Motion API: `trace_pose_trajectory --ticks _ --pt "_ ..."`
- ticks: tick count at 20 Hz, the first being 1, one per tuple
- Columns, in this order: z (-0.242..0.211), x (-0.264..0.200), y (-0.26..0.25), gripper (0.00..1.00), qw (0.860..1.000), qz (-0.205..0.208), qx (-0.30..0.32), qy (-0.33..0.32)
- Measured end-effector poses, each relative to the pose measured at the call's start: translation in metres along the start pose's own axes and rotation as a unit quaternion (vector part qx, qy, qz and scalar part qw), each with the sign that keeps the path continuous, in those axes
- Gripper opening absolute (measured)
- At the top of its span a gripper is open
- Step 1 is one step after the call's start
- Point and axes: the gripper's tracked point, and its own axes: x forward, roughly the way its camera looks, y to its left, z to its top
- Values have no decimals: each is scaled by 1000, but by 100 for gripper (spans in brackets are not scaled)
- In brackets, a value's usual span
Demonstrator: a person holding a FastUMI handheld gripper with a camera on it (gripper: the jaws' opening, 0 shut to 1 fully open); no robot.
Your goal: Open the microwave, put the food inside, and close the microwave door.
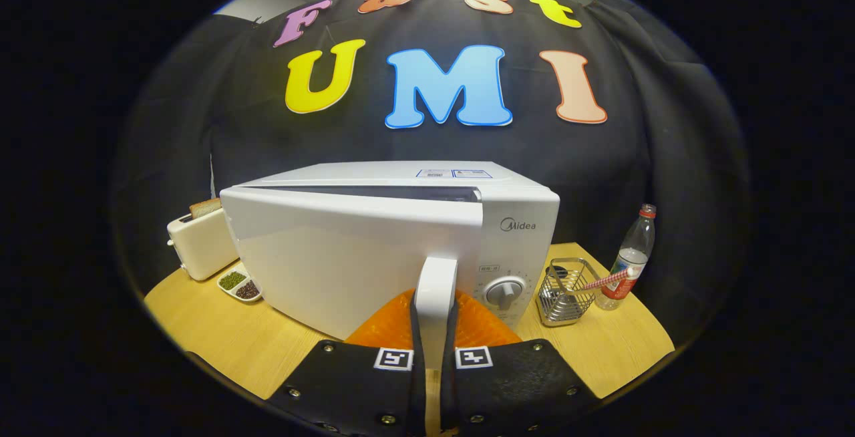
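The wooden table (220, 330) runs out to a rounded near edge, with bare room left of the fingers and a smaller bare strip to their right. On it stands the white microwave (521, 223), its door (347, 256) swung slightly ajar, so a dark gap shows along the top; the cavity behind stays hidden. The gripper (434, 357) is clamped on the door's upright white handle (435, 290), both fingers pressing its sides, and the handle's lower end is lost between them. Left of the microwave sits a cream toaster (200, 243) with a bread slice (205, 208) poking up, partly covered by the door. Right of the dial (505, 290) stand a wire basket (564, 293) and a plastic bottle (628, 263). Beneath the toaster lies a small divided dish (239, 284), holding what may be beans.
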Motion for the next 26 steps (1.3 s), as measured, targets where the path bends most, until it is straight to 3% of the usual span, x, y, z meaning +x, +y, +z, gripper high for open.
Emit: trace_pose_trajectory --ticks 6,26 --pt "-12 -38 20 17 1000 13 8 14" --pt "-42 -125 95 18 999 41 3 34"
